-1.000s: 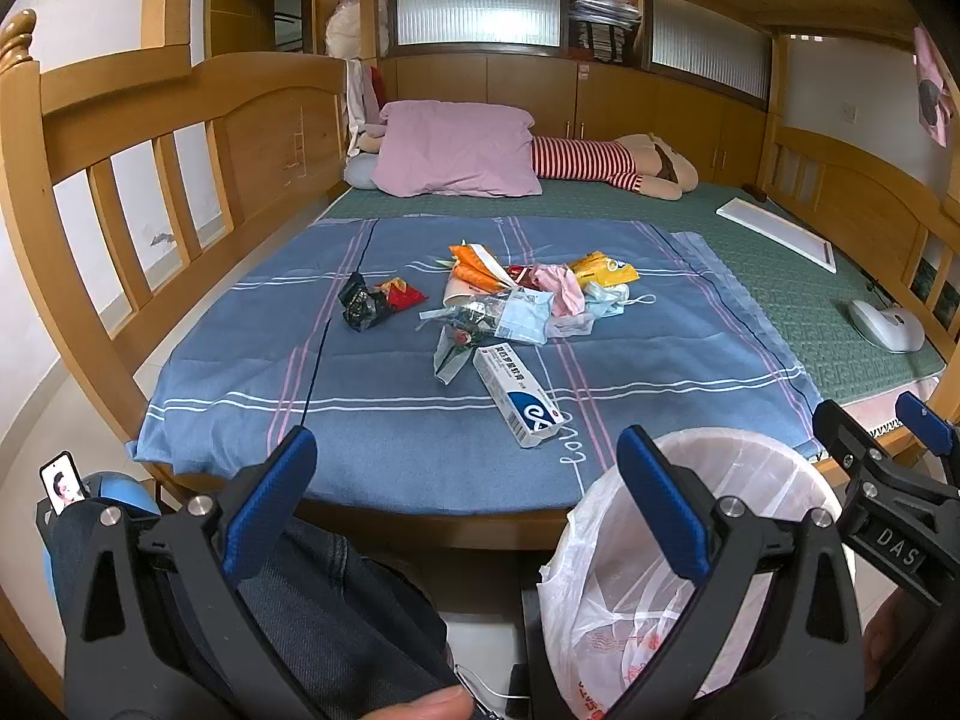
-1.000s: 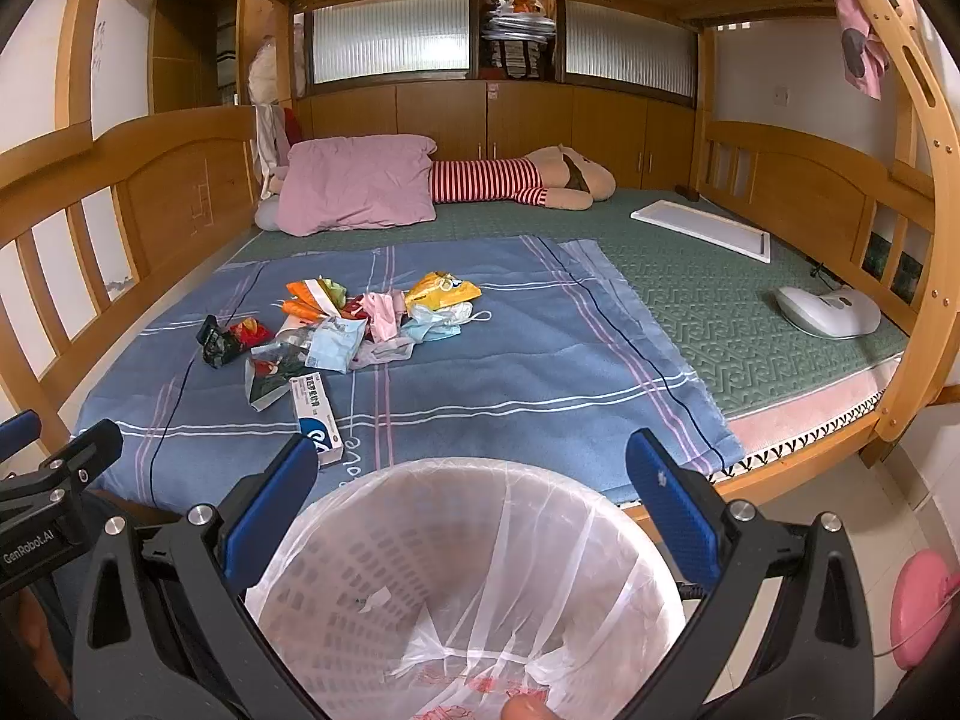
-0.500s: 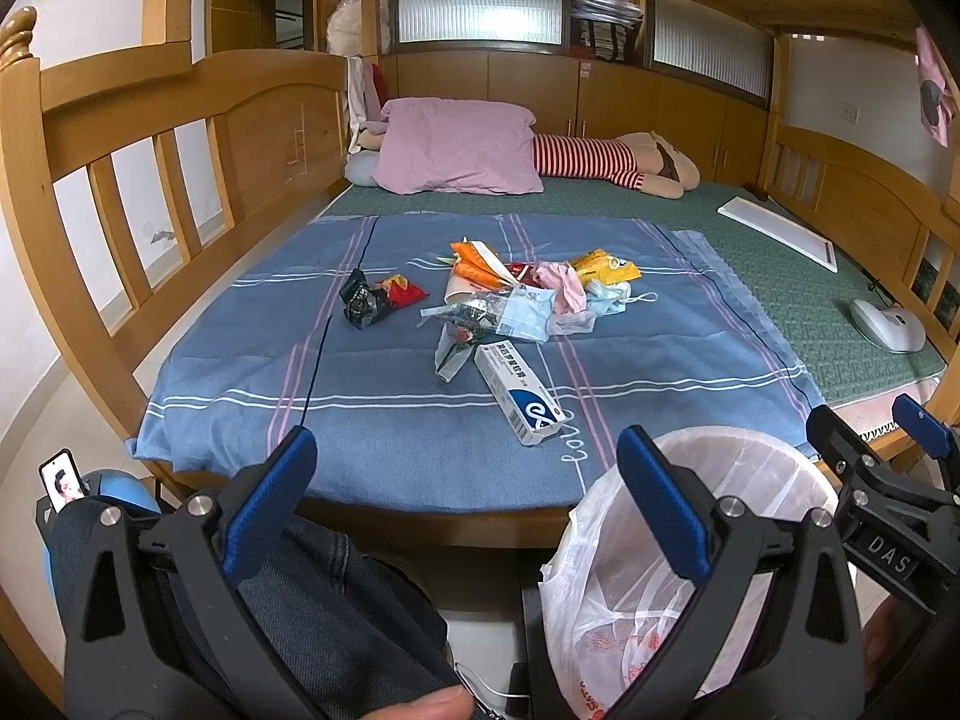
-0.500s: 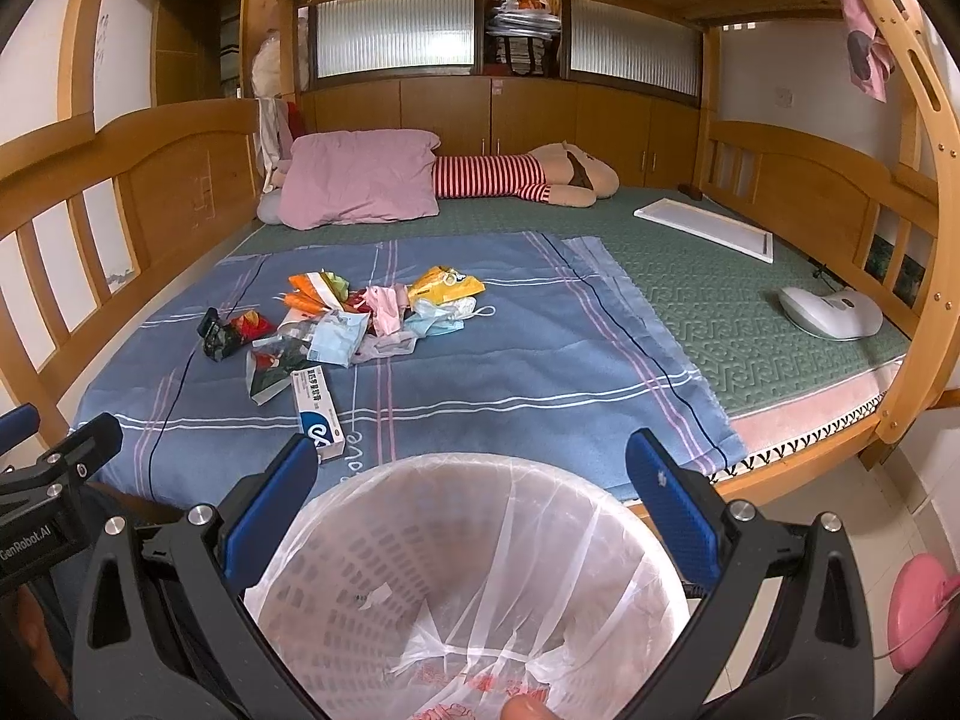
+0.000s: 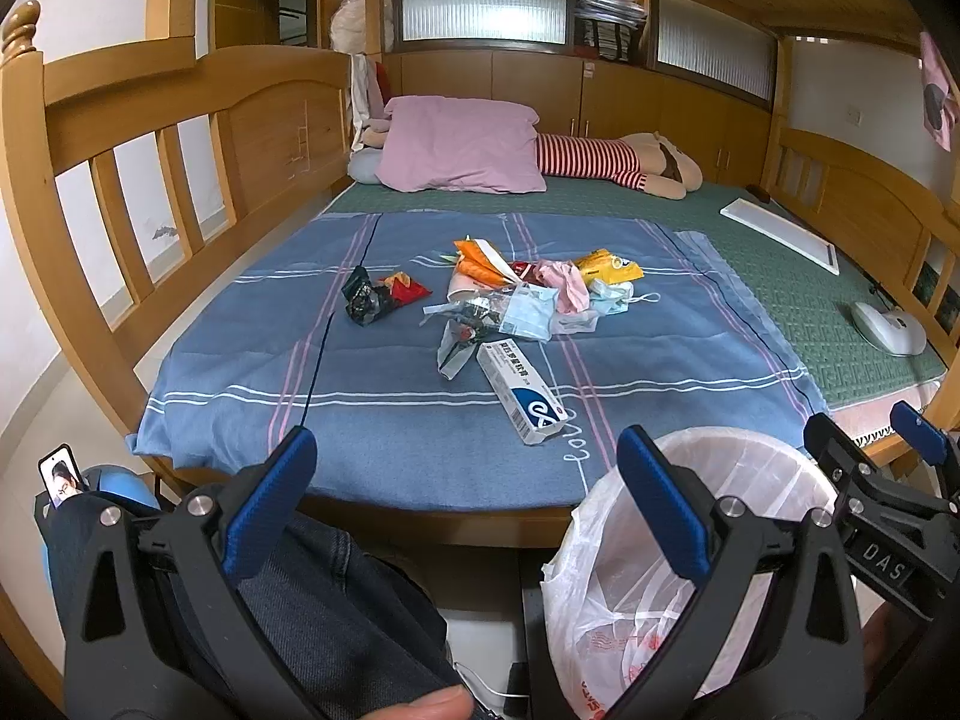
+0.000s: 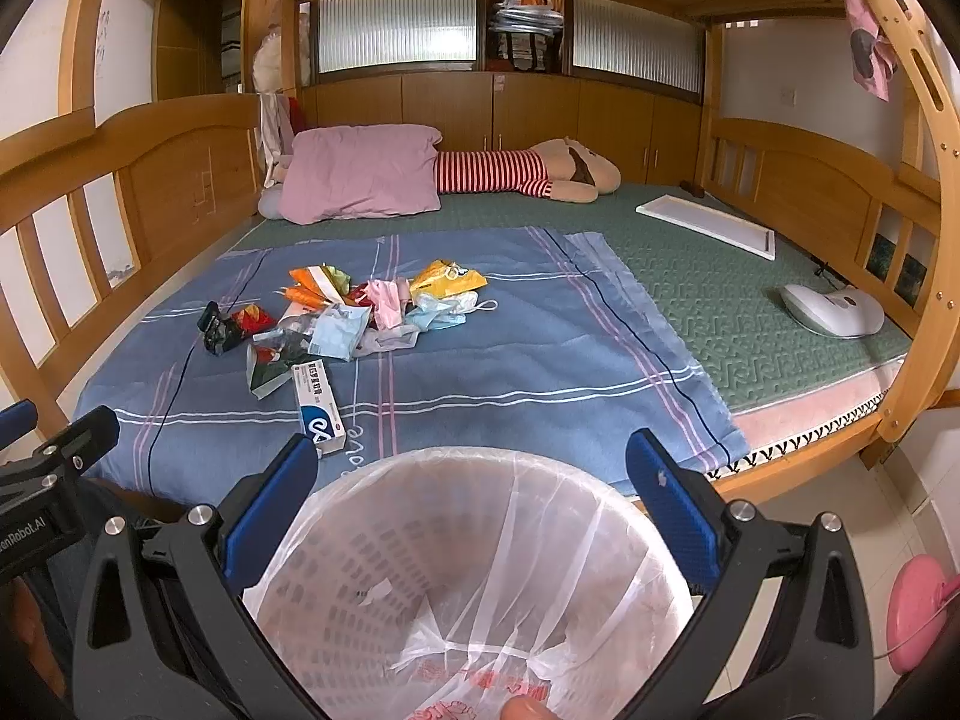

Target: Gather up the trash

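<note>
A blue striped sheet on the bed carries scattered trash.

Black left gripper and right gripper, blue pads, silver screws; dark denim trousers

A wooden bunk bed fills the room, with slatted rails on its left and right sides. A blue striped blanket covers the near part of the mattress, lying over a green mat that shows on the right and at the far end. A pink pillow lies at the far end, and a soft toy in red and white stripes lies just to its right. On the right of the mat are a flat white board, farther off, and a rounded white device, nearer. Wooden cupboards with ribbed glass windows above them stand behind the bed. A phone stands at the near left.
</note>
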Demonstrator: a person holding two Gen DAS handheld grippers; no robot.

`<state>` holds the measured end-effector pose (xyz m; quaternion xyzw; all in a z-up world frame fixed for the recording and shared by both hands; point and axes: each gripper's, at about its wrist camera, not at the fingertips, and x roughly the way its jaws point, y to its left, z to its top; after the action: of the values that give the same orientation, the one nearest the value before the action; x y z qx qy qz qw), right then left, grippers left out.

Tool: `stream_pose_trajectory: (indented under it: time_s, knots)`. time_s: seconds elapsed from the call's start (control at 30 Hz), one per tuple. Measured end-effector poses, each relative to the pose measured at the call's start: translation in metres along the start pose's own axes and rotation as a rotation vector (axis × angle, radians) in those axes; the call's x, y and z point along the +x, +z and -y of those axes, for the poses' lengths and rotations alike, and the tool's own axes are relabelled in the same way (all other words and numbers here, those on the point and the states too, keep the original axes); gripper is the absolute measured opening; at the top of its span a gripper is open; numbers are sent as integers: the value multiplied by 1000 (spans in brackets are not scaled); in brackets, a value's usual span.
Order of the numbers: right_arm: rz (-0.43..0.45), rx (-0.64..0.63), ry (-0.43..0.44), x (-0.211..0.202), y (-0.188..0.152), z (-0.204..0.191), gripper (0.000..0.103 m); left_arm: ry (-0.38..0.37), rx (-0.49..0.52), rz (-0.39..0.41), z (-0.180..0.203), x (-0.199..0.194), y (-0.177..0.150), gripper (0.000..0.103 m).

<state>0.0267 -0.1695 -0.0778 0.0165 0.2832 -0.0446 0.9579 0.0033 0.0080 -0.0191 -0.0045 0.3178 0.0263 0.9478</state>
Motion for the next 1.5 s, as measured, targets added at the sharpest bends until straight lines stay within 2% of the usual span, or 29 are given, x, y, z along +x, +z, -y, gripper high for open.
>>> stream_pose_trajectory:
  time_s: [1.5]
  knots:
    - [-29, 0, 1, 10, -5, -6, 100, 5, -8, -15, -2, 4, -3, 100]
